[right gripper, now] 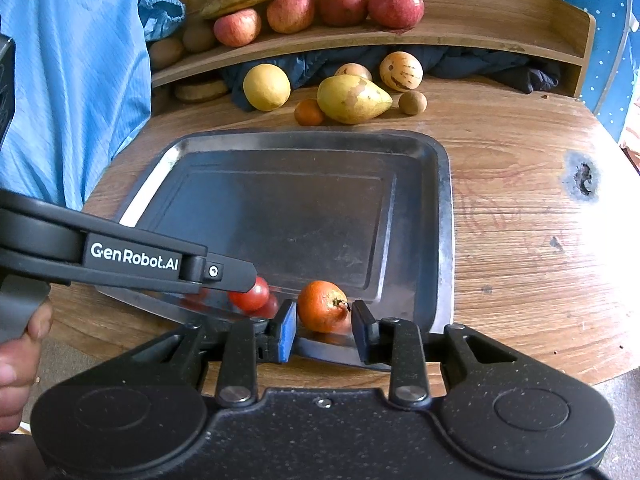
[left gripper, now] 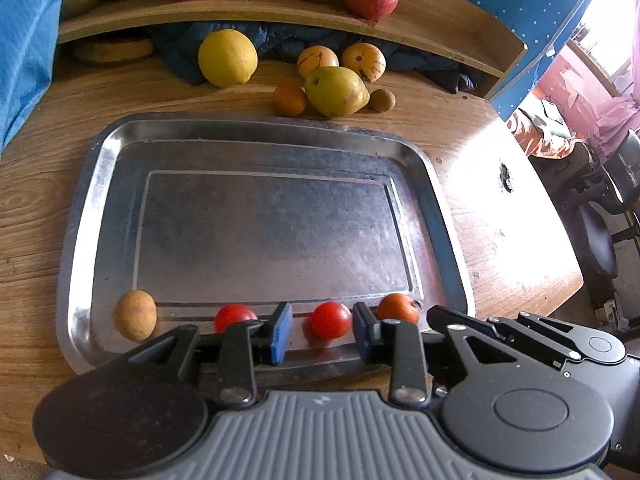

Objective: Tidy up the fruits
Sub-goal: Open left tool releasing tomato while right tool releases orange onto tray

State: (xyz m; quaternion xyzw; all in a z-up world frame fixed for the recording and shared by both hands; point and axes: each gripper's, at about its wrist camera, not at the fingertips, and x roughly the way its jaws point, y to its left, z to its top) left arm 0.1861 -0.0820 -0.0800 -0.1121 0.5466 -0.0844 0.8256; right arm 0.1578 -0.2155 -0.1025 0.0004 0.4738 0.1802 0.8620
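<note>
Left wrist view is showing the left gripper (left gripper: 322, 330) gaping apart around a cherry tomato (left gripper: 331, 320) lying on the metal tray (left gripper: 100, 184); the right gripper (right gripper: 324, 330) is standing spread around an orange fruit (right gripper: 322, 306) there.

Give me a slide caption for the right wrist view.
Open right gripper flanks an orange fruit on the metal tray.

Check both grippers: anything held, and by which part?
Nothing is held. The left gripper stands open around a red tomato, pads clear of it. The right gripper stands open around the orange fruit on the tray, apparently not clamped.
</note>
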